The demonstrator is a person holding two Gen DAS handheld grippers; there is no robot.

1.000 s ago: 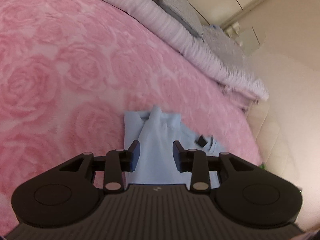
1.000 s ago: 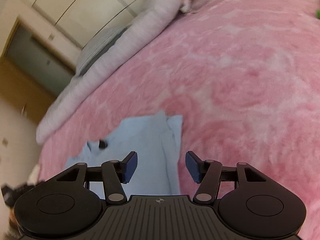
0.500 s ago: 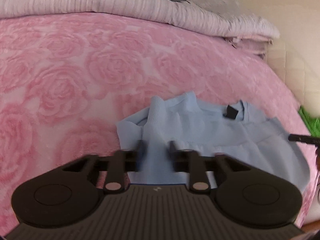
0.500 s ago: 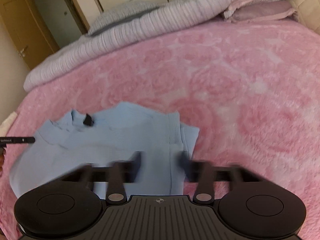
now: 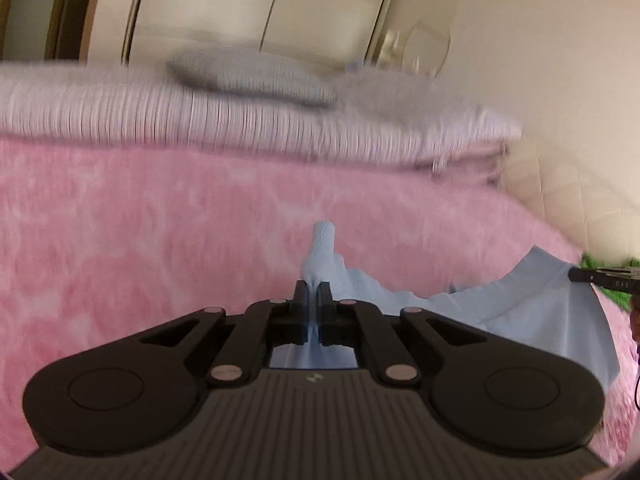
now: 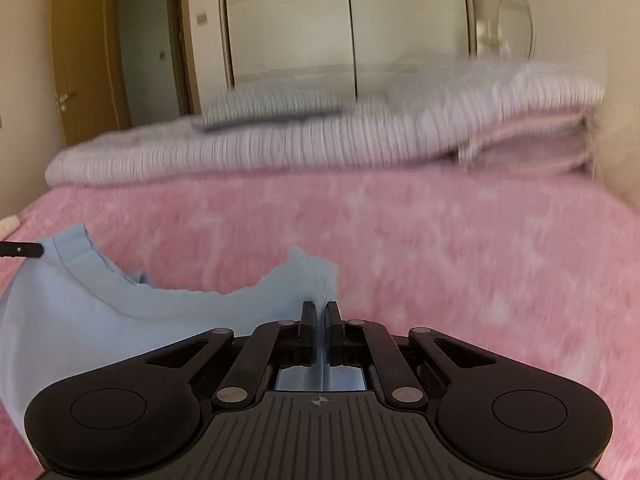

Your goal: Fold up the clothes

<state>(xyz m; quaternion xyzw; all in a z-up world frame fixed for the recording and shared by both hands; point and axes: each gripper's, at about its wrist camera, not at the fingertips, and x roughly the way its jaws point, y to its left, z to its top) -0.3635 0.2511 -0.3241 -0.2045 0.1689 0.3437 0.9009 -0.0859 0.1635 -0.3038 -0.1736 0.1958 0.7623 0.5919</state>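
Observation:
A light blue sweater hangs lifted over the pink rose-patterned bedspread. My left gripper is shut on one end of the sweater's top edge, a ribbed fold sticking up past its tips. In the right wrist view my right gripper is shut on the other end of the light blue sweater, whose neckline sags between the two grips. The far tip of each gripper shows at the edge of the other's view.
Folded pale striped bedding with a grey pillow lies across the far end of the pink bedspread. Behind stand white wardrobe doors and a wooden door. Something green lies at the bed's right edge.
Both grippers closed on the sweater's top edge and lifted it off the bedspread. Both views rolled level and tipped up, so the wardrobe now shows.

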